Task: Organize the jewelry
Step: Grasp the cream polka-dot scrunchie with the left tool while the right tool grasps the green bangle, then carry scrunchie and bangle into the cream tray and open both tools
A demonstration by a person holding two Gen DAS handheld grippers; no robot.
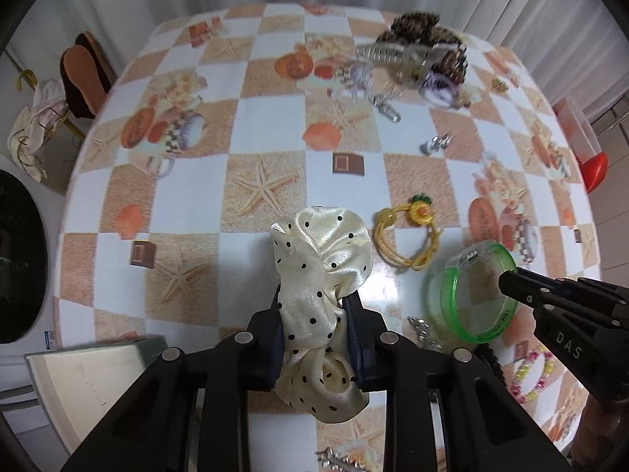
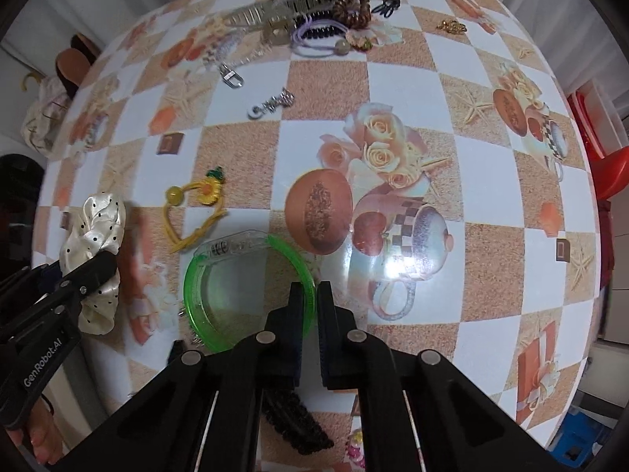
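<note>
Nearest our left lens, the left gripper (image 1: 314, 338) pinches a cream satin scrunchie with black polka dots (image 1: 318, 271), its dark pads squeezing the fabric at the middle while the folds bulge above and below the jaws. To its right, our right gripper (image 2: 309, 314) closes its jaws on the near rim of a translucent green bangle (image 2: 251, 291), one finger inside the ring and one outside; the bangle's far side lies against the tablecloth. Both grippers point steeply down at the round table (image 2: 491, 314), covered in a checked cloth printed with starfish, roses and mugs.

Just beyond the bangle and beside the scrunchie lies a yellow hair tie with a sunflower charm (image 1: 407, 236). A small silver clip (image 2: 273, 104) lies alone toward the middle. At the far edge we see a heap of hair accessories (image 2: 314, 11): a metallic claw clip, a brown spiral tie, purple elastics. A dark crocheted band (image 2: 291, 421) and a bead bracelet (image 1: 532, 377) lie close under the right gripper.
</note>
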